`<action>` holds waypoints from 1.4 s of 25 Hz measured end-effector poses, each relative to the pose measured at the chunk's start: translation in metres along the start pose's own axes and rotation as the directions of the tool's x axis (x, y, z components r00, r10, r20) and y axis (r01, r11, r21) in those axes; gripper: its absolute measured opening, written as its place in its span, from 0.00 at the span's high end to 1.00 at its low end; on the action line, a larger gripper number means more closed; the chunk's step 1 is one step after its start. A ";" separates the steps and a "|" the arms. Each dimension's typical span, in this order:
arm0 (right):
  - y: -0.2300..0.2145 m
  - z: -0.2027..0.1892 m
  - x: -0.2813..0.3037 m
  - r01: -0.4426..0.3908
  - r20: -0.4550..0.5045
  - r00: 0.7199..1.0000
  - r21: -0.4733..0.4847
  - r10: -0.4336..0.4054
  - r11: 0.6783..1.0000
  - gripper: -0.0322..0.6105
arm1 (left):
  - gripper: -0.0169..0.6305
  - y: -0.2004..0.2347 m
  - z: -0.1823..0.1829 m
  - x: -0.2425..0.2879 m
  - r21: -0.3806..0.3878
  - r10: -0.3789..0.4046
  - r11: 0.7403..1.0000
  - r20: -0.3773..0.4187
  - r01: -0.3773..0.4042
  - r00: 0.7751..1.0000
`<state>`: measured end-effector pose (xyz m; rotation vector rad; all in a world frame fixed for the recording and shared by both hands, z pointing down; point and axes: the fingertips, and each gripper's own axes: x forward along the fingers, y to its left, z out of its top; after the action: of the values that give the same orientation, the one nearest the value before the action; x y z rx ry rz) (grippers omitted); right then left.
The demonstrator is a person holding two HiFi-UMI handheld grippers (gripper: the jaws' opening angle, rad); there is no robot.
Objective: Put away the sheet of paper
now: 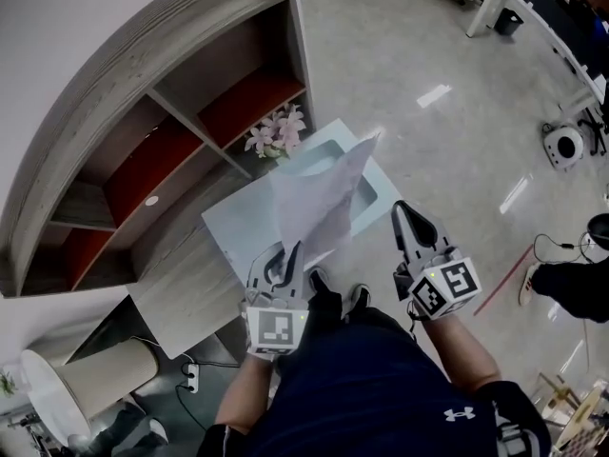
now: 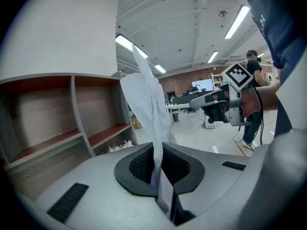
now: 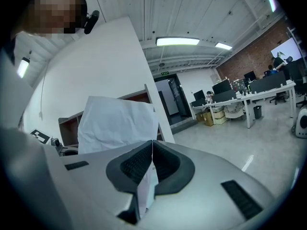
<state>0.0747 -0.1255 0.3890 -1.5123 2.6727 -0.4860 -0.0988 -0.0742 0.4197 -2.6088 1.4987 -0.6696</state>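
Note:
A crumpled white sheet of paper [image 1: 319,203] stands upright in the air, pinched at its lower edge by my left gripper [image 1: 284,255]. In the left gripper view the sheet [image 2: 146,99] rises out of the closed jaws of the left gripper [image 2: 156,158]. My right gripper [image 1: 411,219] hangs to the right of the sheet, apart from it, with its jaws together. The right gripper view shows its jaws [image 3: 152,150] shut, with the sheet [image 3: 117,123] beyond them to the left. The right gripper [image 2: 213,104] also shows in the left gripper view.
A pale blue table top [image 1: 228,227] lies below the sheet, with a wooden surface [image 1: 186,298] at its left. A curved shelf unit [image 1: 143,150] with red compartments stands behind, with pink flowers [image 1: 278,133] by it. A cylindrical lamp shade [image 1: 105,379] stands lower left. Cables [image 1: 557,246] lie on the floor at right.

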 end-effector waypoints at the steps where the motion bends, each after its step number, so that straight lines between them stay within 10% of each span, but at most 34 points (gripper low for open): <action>1: 0.001 0.000 0.003 0.007 -0.002 1.000 -0.003 -0.007 1.000 0.93 | 0.93 0.003 -0.005 0.002 -0.010 -0.006 1.000 -0.011 0.006 1.000; 18: 0.011 -0.025 0.035 0.052 -0.075 0.996 -0.001 -0.052 0.999 0.93 | 0.93 0.022 -0.078 0.045 -0.047 -0.042 0.998 -0.087 0.038 0.995; 28: -0.011 -0.042 0.053 -0.033 -0.137 0.990 0.042 0.038 0.999 0.93 | 0.93 0.002 -0.126 0.076 -0.165 0.004 0.986 -0.148 -0.028 0.989; 35: -0.025 -0.052 0.050 -0.051 -0.171 0.983 0.074 0.063 0.996 0.93 | 0.93 -0.003 -0.168 0.084 -0.337 0.055 0.933 -0.212 -0.126 0.976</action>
<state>0.0597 -0.1659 0.4515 -1.4335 2.7850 -0.7306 -0.1265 -0.1161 0.6007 -2.7648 1.9493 -0.7346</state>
